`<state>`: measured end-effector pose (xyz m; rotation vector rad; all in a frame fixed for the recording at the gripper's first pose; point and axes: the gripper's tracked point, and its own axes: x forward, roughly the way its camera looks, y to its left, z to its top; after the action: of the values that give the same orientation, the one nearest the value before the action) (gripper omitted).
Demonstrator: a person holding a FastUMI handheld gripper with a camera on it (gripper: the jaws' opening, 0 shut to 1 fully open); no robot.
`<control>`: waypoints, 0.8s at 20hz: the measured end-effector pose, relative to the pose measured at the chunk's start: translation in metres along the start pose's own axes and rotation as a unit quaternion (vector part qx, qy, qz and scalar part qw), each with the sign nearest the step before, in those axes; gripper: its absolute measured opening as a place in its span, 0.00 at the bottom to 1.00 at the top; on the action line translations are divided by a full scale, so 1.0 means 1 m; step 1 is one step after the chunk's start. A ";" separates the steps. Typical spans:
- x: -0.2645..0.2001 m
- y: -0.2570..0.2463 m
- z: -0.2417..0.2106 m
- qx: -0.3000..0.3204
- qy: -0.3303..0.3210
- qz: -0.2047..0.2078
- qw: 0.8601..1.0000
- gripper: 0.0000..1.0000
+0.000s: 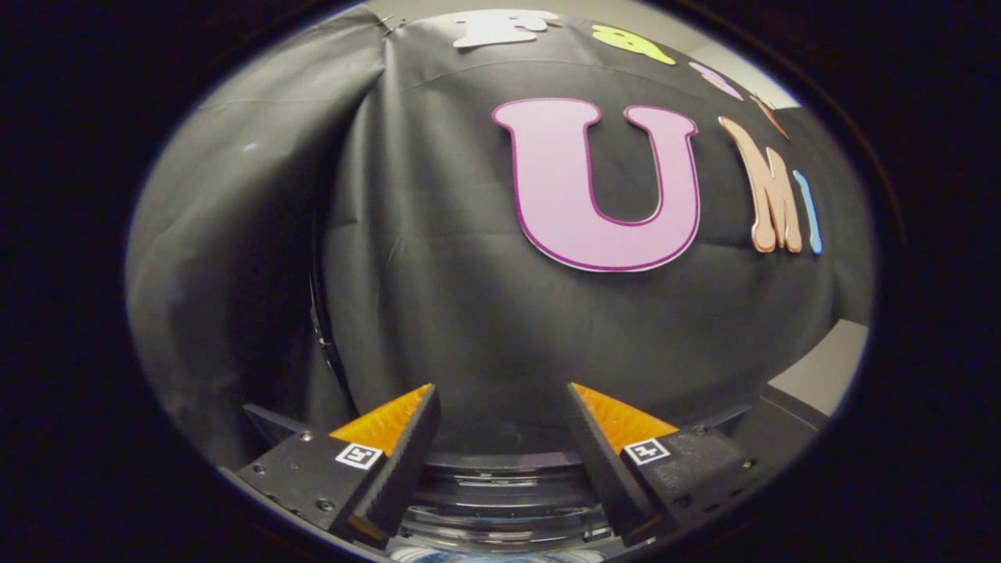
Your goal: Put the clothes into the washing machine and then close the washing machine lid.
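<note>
Cloth (438, 313) of the booth wall hangs from 9 to 3 o'clock beyond the gripper (500, 399), draped in folds at 9. Washer (500, 489), seen as a dark glassy round lid or rim, lies at 6 o'clock between and below the fingers. Gripper fingers stand apart, holding nothing. Clothes: cannot tell where.

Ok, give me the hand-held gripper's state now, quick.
Hand-held gripper: open, fingers spread apart, holding nothing, above the washing machine's round rim.
</note>
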<state>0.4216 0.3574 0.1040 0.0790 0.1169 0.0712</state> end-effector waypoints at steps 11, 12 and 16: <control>0.001 0.000 0.008 0.000 0.001 0.004 1.000 0.96; 0.000 -0.001 0.007 -0.001 0.001 0.004 1.000 0.96; -0.001 0.000 0.009 -0.002 0.000 0.007 1.000 0.96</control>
<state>0.4220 0.3563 0.1126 0.0763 0.1165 0.0862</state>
